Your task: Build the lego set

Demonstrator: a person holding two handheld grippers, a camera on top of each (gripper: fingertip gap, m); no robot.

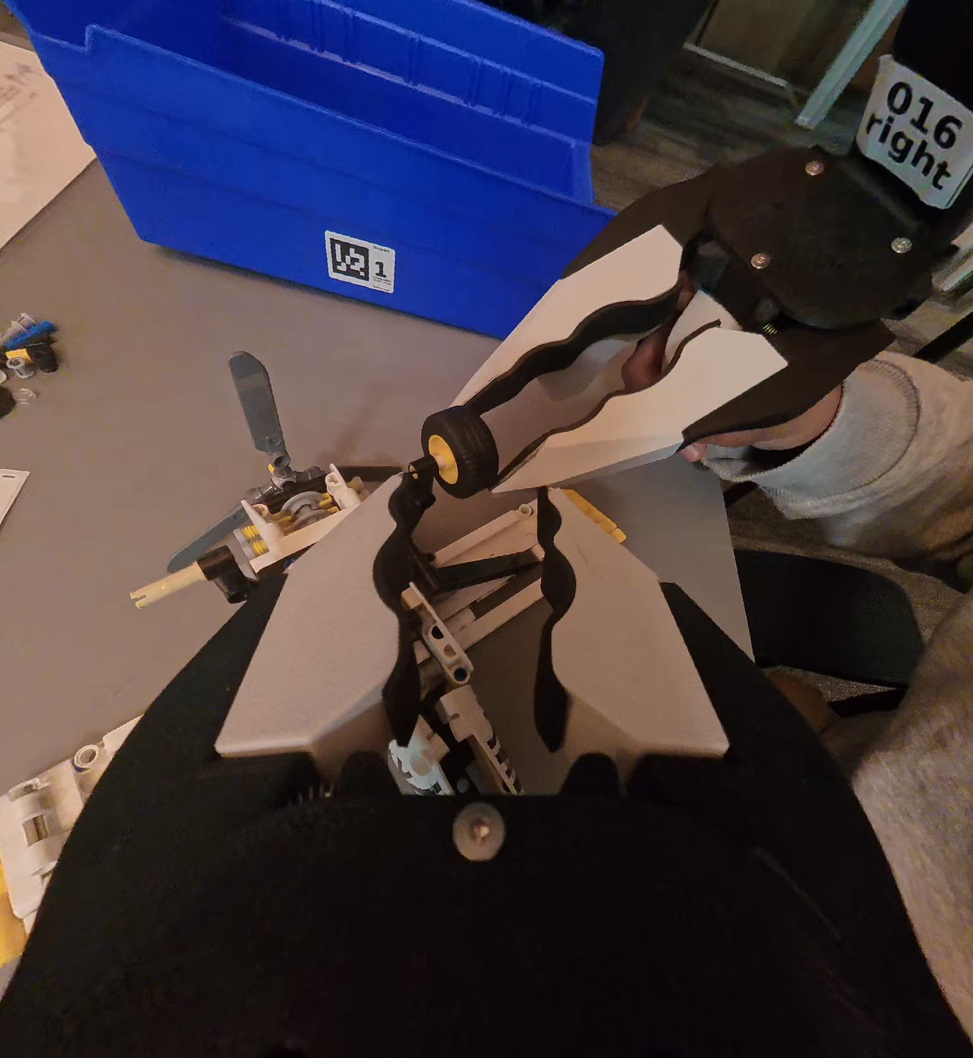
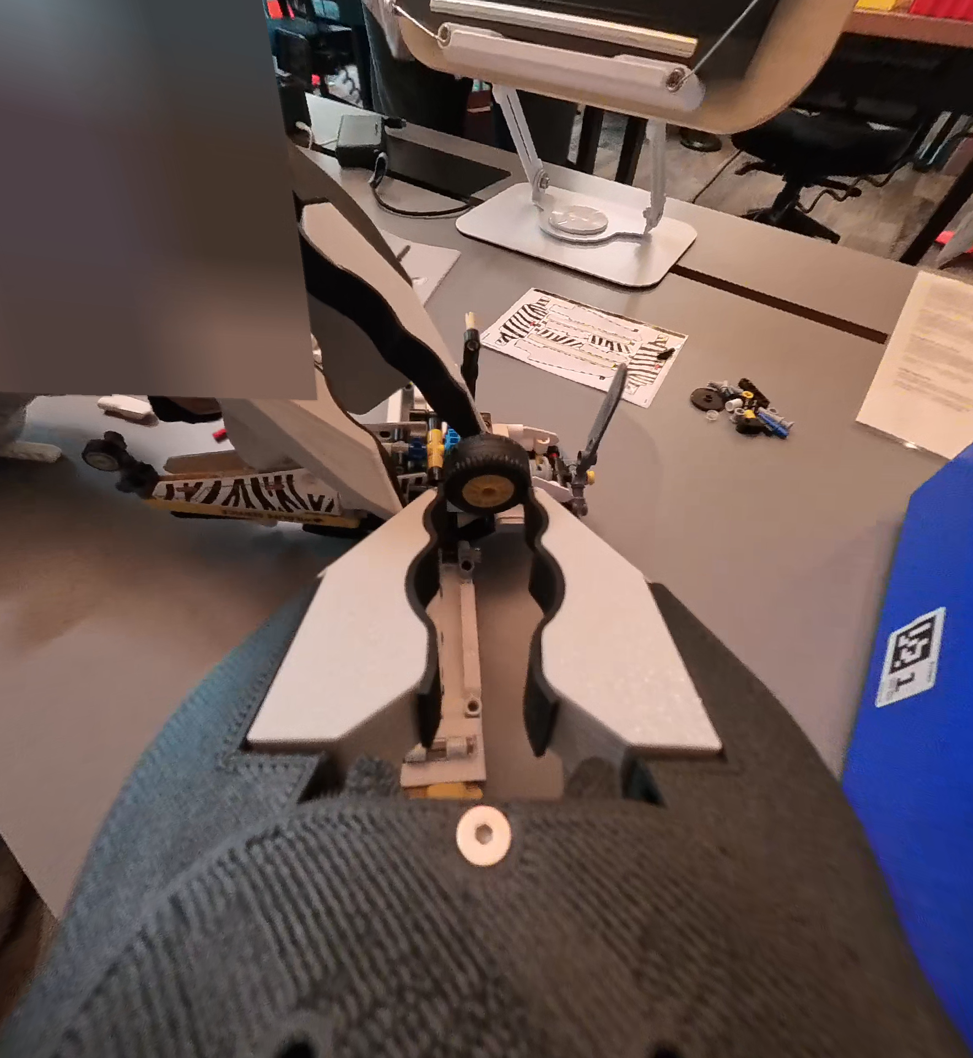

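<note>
Right tongs (image 2: 485, 486) pinch wheel (image 2: 487, 475) over grey table (image 2: 759, 549).

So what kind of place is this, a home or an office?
Probably an office or lab workspace: a silver monitor stand on a grey desk, black wheeled office chairs behind, and a blue plastic storage bin.

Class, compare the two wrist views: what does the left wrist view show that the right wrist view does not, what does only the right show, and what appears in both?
Only the left wrist view shows the right gripper's whole body, with its white tag, and a person's grey sleeve.

Only the right wrist view shows the silver stand, the striped sticker sheet and the plane's small tail wheel.

Both show the black and yellow wheel gripped by the right fingers, the plane model, its grey propeller, the blue bin, the pile of loose parts and the grey table.
</note>
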